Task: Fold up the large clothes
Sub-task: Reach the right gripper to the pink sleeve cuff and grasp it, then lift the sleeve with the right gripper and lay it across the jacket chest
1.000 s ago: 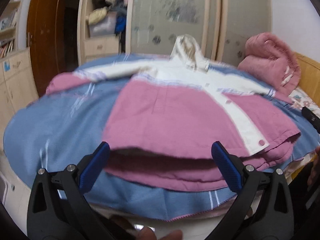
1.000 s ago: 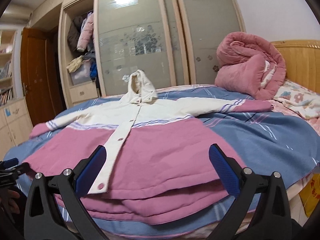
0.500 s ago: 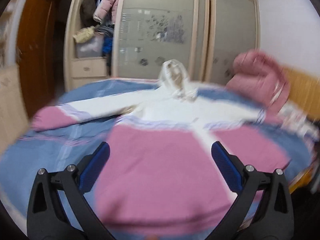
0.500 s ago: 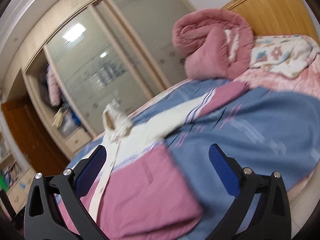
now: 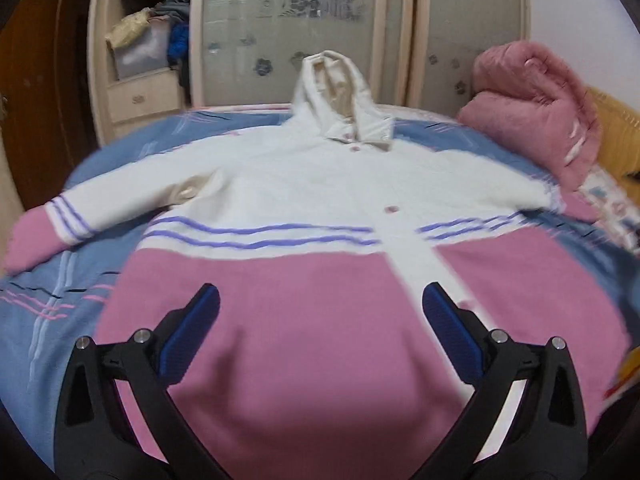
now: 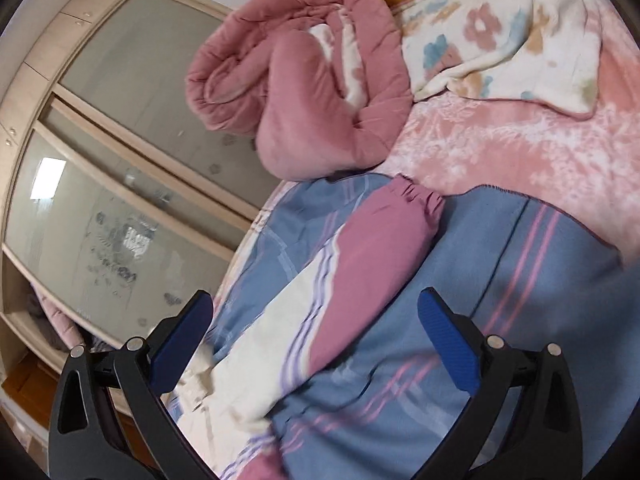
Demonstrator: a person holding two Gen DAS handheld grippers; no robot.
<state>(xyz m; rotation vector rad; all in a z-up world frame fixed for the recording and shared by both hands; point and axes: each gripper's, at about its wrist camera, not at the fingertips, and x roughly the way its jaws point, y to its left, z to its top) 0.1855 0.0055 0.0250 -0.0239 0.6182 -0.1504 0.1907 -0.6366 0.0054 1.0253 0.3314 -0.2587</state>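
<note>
Coat: we see the pink-and-cream hooded padded coat (image 5: 320, 208) spread front-up on the blue striped blanket (image 5: 52, 300), sleeves out to both sides.
Left gripper (image 5: 320, 312): our jaws gape wide over the pink lower front, gripping nothing.
Right gripper (image 6: 316, 320): spread wide, empty, over the coat's pink-cuffed sleeve (image 6: 376, 256).
Nearby: rolled pink quilt (image 6: 304, 92) beyond the cuff.

jacket (image 5: 304, 216) on blanket (image 5: 60, 320), quilt (image 5: 536, 104) behind
</note>
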